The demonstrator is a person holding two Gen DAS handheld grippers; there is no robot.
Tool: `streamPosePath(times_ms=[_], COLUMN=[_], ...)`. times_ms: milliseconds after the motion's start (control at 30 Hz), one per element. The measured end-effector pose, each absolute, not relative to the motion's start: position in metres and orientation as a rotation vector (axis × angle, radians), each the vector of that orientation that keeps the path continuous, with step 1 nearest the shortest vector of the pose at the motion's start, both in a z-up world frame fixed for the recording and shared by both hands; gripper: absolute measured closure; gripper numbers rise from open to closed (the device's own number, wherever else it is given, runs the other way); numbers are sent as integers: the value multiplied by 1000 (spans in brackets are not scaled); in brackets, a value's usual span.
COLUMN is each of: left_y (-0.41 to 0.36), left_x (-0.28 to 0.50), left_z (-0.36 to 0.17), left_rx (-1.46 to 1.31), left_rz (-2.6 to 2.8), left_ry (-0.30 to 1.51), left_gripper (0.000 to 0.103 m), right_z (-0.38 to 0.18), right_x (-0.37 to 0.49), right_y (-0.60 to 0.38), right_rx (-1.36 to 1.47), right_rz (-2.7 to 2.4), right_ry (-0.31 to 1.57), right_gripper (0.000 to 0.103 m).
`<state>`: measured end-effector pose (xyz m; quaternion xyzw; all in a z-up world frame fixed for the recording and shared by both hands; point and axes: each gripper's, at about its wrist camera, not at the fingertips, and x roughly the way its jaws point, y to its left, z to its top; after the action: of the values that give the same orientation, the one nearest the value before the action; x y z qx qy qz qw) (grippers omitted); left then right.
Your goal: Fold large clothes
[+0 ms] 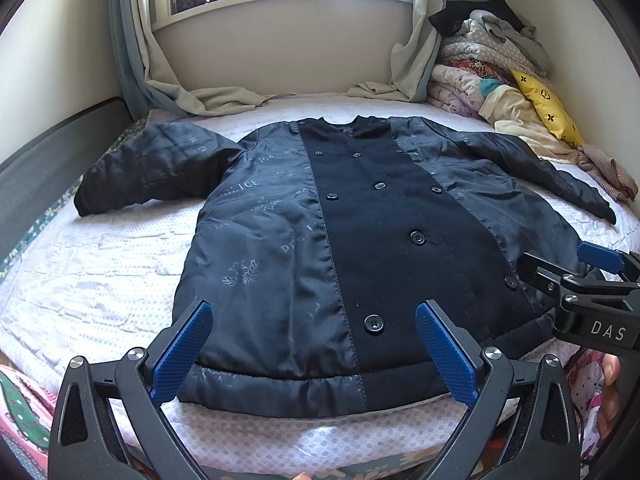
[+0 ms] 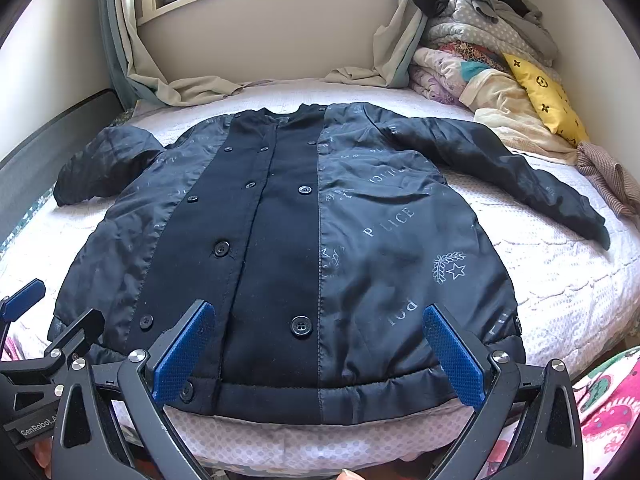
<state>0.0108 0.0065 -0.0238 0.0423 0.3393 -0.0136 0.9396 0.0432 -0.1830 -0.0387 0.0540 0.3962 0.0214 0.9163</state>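
A dark padded jacket (image 1: pixel 360 232) lies spread flat and buttoned in the middle of the bed (image 1: pixel 100 272), collar toward the window side, hem at the near edge, both sleeves stretched outward. The left gripper (image 1: pixel 314 354) hovers over the hem with its blue fingers (image 1: pixel 182 354) spread wide, holding nothing. The right gripper (image 2: pixel 320 356) does the same just beside it, fingers wide and empty. At the bed's far right corner sits a pile of folded bedding (image 1: pixel 480 68) with a yellow pillow (image 1: pixel 548 104). Curtains (image 1: pixel 160 80) drape onto the far edge.
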Motion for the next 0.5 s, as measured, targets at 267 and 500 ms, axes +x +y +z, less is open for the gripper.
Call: streamPosePath(times_ms=[267,500], left_y=[5,3], left_x=[10,10], left_z=[-24,-25], left_rx=[86,84], left_rz=[-26,-27], left_ry=[692,691], left_gripper=[0,0], right_z=[-39,-39], right_x=[43,41], right_y=[-182,-180], right_rx=[92,81], right_rz=[53,60], right_ry=[817,817], right_gripper=[0,0])
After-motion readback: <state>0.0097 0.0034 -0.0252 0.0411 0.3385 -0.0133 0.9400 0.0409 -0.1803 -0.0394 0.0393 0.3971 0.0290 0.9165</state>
